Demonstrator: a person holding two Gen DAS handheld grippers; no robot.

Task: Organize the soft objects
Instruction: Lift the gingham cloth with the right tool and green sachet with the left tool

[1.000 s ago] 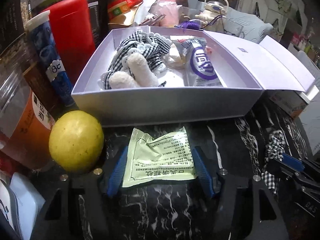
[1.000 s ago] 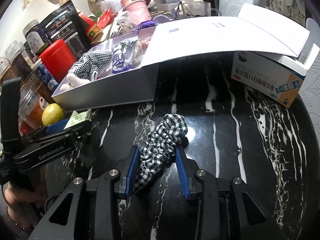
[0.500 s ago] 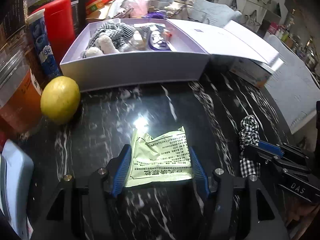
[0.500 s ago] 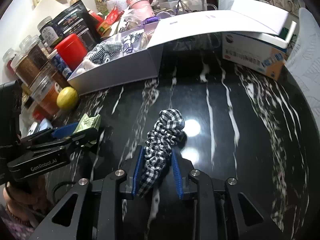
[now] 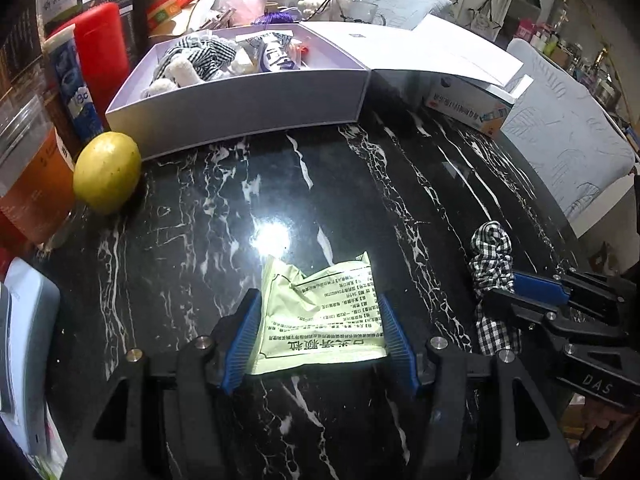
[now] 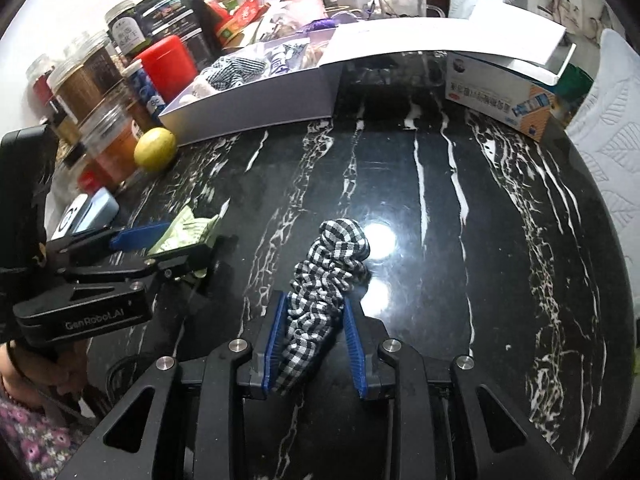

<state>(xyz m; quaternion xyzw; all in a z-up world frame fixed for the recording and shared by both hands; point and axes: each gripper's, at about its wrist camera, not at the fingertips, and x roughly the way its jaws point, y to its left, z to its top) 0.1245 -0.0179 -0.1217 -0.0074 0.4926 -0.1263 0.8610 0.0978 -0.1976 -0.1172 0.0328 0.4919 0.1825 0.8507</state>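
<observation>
I am pinching a pale green sachet in my left gripper, its blue pads pressing on both side edges so the crinkled packet is sitting flat between them, printed face up. My right gripper is clamping a black-and-white checked scrunchie by its near end; its jaws have just been closing on the fabric, and the free end is bunching out toward twelve o'clock. Both are low over the black marble table, well short of the box, which I judge means neither item is delivered yet. At ten o'clock in the right view a yellow lemon is lying against the open white box, which I am treating as the destination, since it is already holding checked cloth and a plush piece.
</observation>
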